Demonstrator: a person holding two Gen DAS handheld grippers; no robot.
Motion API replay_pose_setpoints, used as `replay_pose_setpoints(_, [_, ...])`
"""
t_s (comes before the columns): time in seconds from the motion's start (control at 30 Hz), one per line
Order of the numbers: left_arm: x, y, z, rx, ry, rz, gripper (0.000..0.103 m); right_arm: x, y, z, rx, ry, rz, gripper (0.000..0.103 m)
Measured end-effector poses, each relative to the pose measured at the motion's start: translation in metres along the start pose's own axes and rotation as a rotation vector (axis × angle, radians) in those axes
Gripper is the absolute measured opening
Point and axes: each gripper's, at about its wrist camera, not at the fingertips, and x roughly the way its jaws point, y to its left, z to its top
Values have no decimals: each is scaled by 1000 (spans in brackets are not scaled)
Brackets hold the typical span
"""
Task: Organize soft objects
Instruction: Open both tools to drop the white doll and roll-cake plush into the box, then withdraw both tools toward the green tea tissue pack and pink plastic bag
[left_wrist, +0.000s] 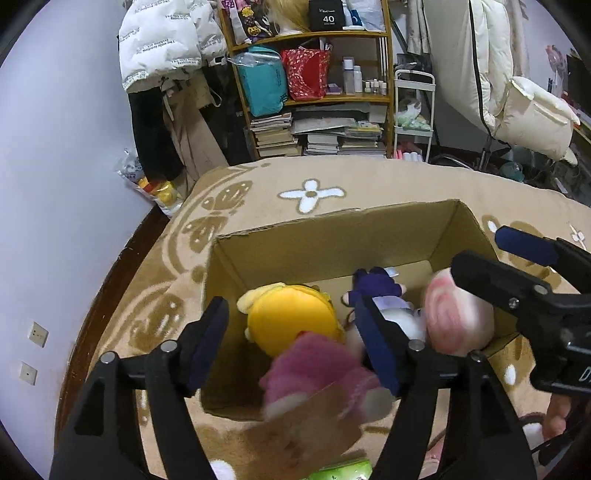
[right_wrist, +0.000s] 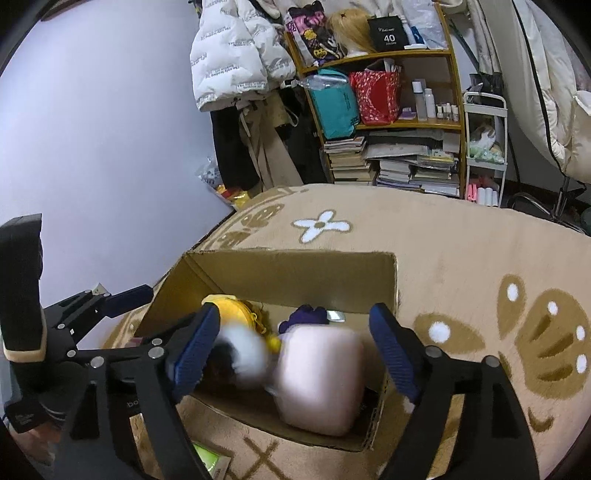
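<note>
An open cardboard box (left_wrist: 332, 236) stands on a beige patterned rug. Inside lie a yellow plush (left_wrist: 291, 317), a purple and white plush (left_wrist: 384, 291) and a pale pink plush (left_wrist: 458, 317). My left gripper (left_wrist: 295, 339) is open above the box's near side, with a blurred magenta plush (left_wrist: 314, 373) between its fingers, apart from both pads. My right gripper (right_wrist: 295, 350) is open over the box (right_wrist: 288, 266). The blurred pale pink plush (right_wrist: 321, 376) lies between its fingers, touching neither. The yellow plush (right_wrist: 236, 310) shows behind the left finger.
The rug (right_wrist: 461, 258) covers the floor around the box. A green packet (right_wrist: 210, 458) lies by the box's near edge. A cluttered shelf (left_wrist: 321, 92) with books, hanging coats and a white cart (left_wrist: 413, 114) stand behind. A wall is at the left.
</note>
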Motion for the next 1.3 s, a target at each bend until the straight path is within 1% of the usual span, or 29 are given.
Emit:
replay_pose_setpoints(0.03, [-2,1,1,-4,-2,-2,79,0,-1,0,2,1,-3,92])
replay_pose_setpoints(0.07, [-3,1,1,-8,-6,-3,80,-1,-1,1,5,2,-8,93])
replay_pose_setpoints(0.13, [-7,3,1,-11,-11,-4,82,-1,-2,1,9,9,-10,100])
replay_pose_setpoints(0.23, [-12,5,0,-16,-6,2,84,-2,-2,0,5,8,-19,101])
replay_pose_setpoints(0.47, [-28,17,-8,-61,2,9,85,-11,-3,-6,20,25,-31,101])
replay_pose_setpoints(0.57, [-36,24,-13,-86,8,13,90,-17,-2,-11,35,44,-39,101])
replay_pose_setpoints(0.77, [-54,35,-27,-115,28,18,91,-35,-2,-23,79,67,-41,101])
replay_pose_setpoints(0.97, [-72,37,-42,-116,52,29,93,-55,5,-38,104,91,-55,101])
replay_pose_setpoints(1.07, [-81,37,-50,-132,64,20,93,-63,8,-46,130,104,-54,102])
replay_pose_setpoints(1.23, [-91,35,-64,-126,97,23,93,-71,12,-61,176,138,-47,102])
replay_pose_setpoints(1.3, [-91,34,-69,-129,122,17,93,-74,13,-67,198,148,-40,102])
